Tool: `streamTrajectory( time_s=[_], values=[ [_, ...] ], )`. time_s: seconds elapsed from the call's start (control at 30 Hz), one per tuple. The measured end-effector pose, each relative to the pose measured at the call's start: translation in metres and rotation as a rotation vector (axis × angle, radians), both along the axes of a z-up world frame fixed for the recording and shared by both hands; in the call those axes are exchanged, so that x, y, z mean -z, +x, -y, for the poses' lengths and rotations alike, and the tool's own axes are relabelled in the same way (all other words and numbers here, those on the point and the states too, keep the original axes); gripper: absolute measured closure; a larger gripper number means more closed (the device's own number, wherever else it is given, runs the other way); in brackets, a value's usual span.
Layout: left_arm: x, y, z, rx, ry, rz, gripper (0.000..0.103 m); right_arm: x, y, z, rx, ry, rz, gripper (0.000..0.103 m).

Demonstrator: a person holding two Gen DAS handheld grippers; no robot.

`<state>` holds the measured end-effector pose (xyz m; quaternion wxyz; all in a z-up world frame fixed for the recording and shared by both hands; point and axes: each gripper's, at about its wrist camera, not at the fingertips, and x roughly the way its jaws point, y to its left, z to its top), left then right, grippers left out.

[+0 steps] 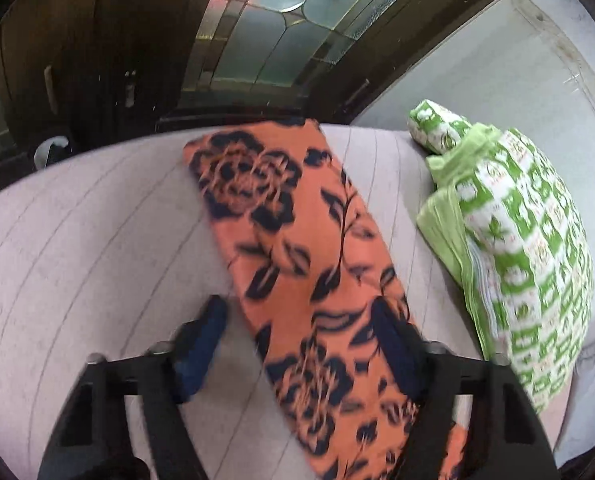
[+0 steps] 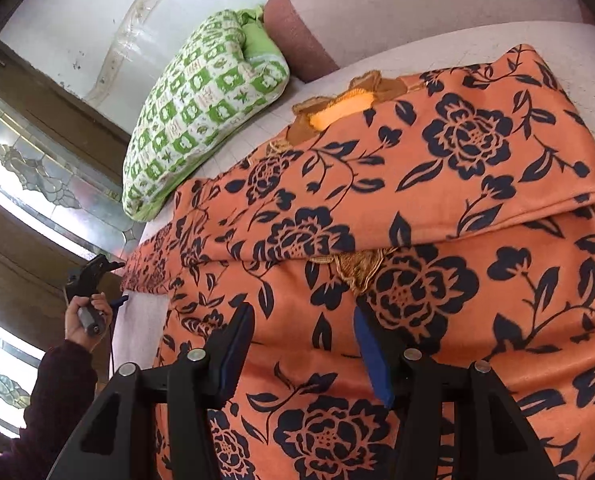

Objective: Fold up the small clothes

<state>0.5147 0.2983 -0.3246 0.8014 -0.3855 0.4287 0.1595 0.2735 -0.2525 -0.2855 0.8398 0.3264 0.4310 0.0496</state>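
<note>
An orange garment with a dark floral print (image 2: 417,208) lies on a pale bed (image 2: 497,36), partly folded, with a lace-trimmed neckline (image 2: 337,108) at its far end. A long strip of the garment (image 1: 297,260) runs across the left wrist view. My left gripper (image 1: 301,312) is open, its jaws straddling the near part of that strip just above it. The left gripper also shows in the right wrist view (image 2: 115,280), held by a hand at the garment's left end. My right gripper (image 2: 303,320) is open and empty, hovering over the garment's near part.
A green-and-white patterned pillow (image 2: 201,112) lies on the bed beside the garment, and it also shows in the left wrist view (image 1: 517,248). A reddish bolster (image 2: 297,40) lies behind it. Dark wooden doors with patterned glass (image 1: 277,20) stand past the bed's edge.
</note>
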Motion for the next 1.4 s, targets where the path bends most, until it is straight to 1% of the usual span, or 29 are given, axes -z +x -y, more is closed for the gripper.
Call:
streamTrajectory(
  time_s=[0.03, 0.07, 0.1, 0.17, 0.23, 0.27, 0.33, 0.4, 0.47, 0.53, 0.6, 0.67, 0.7, 0.8, 0.87, 0.93, 1.03, 1.07, 1.1, 1.13, 1.17, 1.2, 1.23, 1.27, 1.33, 1.37, 1.4],
  values=[
    [0.003, 0.004, -0.001, 0.003, 0.002, -0.006, 0.071, -0.001, 0.0, 0.001, 0.005, -0.004, 0.005, 0.048],
    [0.005, 0.006, -0.006, 0.004, 0.007, -0.016, 0.081, -0.002, 0.0, 0.003, 0.012, -0.016, 0.011, 0.048],
    [0.006, 0.006, -0.007, 0.006, 0.025, -0.031, 0.094, -0.003, 0.0, 0.005, 0.021, -0.023, 0.015, 0.048],
    [0.003, 0.004, -0.007, 0.024, 0.026, -0.015, 0.096, -0.005, 0.001, 0.01, 0.036, -0.003, 0.023, 0.048],
    [-0.008, -0.002, -0.005, 0.025, 0.018, 0.032, 0.096, -0.008, 0.002, 0.014, 0.045, 0.003, 0.033, 0.048],
    [-0.02, -0.005, 0.001, 0.044, 0.034, 0.071, 0.096, -0.011, 0.001, 0.018, 0.059, -0.005, 0.044, 0.048],
    [-0.04, -0.006, 0.016, 0.094, 0.091, 0.087, 0.096, -0.016, -0.002, 0.024, 0.086, -0.013, 0.059, 0.048],
    [-0.067, -0.009, 0.04, 0.167, 0.134, 0.107, 0.096, -0.021, -0.005, 0.035, 0.125, -0.012, 0.074, 0.048],
    [-0.099, -0.018, 0.071, 0.248, 0.186, 0.153, 0.096, -0.027, -0.009, 0.047, 0.164, -0.01, 0.087, 0.048],
    [-0.124, -0.027, 0.103, 0.321, 0.23, 0.187, 0.096, -0.034, -0.014, 0.062, 0.22, -0.02, 0.098, 0.048],
    [-0.153, -0.042, 0.149, 0.417, 0.276, 0.229, 0.096, -0.041, -0.023, 0.081, 0.281, -0.01, 0.114, 0.048],
    [-0.176, -0.056, 0.191, 0.497, 0.306, 0.272, 0.096, -0.047, -0.032, 0.101, 0.341, 0.011, 0.121, 0.048],
    [-0.187, -0.065, 0.219, 0.548, 0.323, 0.297, 0.096, -0.049, -0.036, 0.109, 0.362, 0.019, 0.124, 0.048],
    [-0.211, -0.089, 0.297, 0.684, 0.355, 0.358, 0.096, -0.053, -0.05, 0.136, 0.43, 0.036, 0.134, 0.048],
    [-0.216, -0.107, 0.347, 0.773, 0.363, 0.384, 0.096, -0.055, -0.06, 0.157, 0.477, 0.051, 0.142, 0.048],
    [-0.213, -0.127, 0.407, 0.871, 0.385, 0.391, 0.096, -0.056, -0.069, 0.176, 0.515, 0.072, 0.148, 0.048],
    [-0.19, -0.161, 0.49, 1.029, 0.411, 0.374, 0.096, -0.058, -0.088, 0.208, 0.594, 0.118, 0.164, 0.048],
    [-0.173, -0.176, 0.525, 1.116, 0.419, 0.344, 0.087, -0.058, -0.096, 0.22, 0.616, 0.131, 0.168, 0.048],
    [-0.161, -0.186, 0.547, 1.188, 0.413, 0.312, 0.067, -0.059, -0.1, 0.227, 0.63, 0.142, 0.169, 0.048],
    [-0.147, -0.199, 0.571, 1.266, 0.42, 0.267, 0.052, -0.059, -0.104, 0.234, 0.643, 0.152, 0.169, 0.047],
    [-0.138, -0.21, 0.586, 1.304, 0.441, 0.258, 0.052, -0.058, -0.109, 0.24, 0.661, 0.165, 0.168, 0.041],
    [-0.134, -0.219, 0.593, 1.327, 0.462, 0.265, 0.052, -0.057, -0.114, 0.246, 0.684, 0.176, 0.167, 0.037],
    [-0.132, -0.229, 0.597, 1.344, 0.486, 0.282, 0.05, -0.057, -0.116, 0.249, 0.698, 0.18, 0.168, 0.03],
    [-0.133, -0.233, 0.595, 1.341, 0.492, 0.291, 0.048, -0.058, -0.118, 0.251, 0.708, 0.18, 0.171, 0.029],
    [-0.139, -0.235, 0.572, 1.284, 0.468, 0.319, 0.035, -0.059, -0.115, 0.251, 0.692, 0.165, 0.166, 0.029],
    [-0.144, -0.228, 0.553, 1.216, 0.451, 0.344, 0.032, -0.06, -0.112, 0.249, 0.673, 0.151, 0.161, 0.029],
    [-0.147, -0.226, 0.537, 1.151, 0.458, 0.358, 0.026, -0.062, -0.108, 0.245, 0.652, 0.137, 0.159, 0.029]
  ],
)
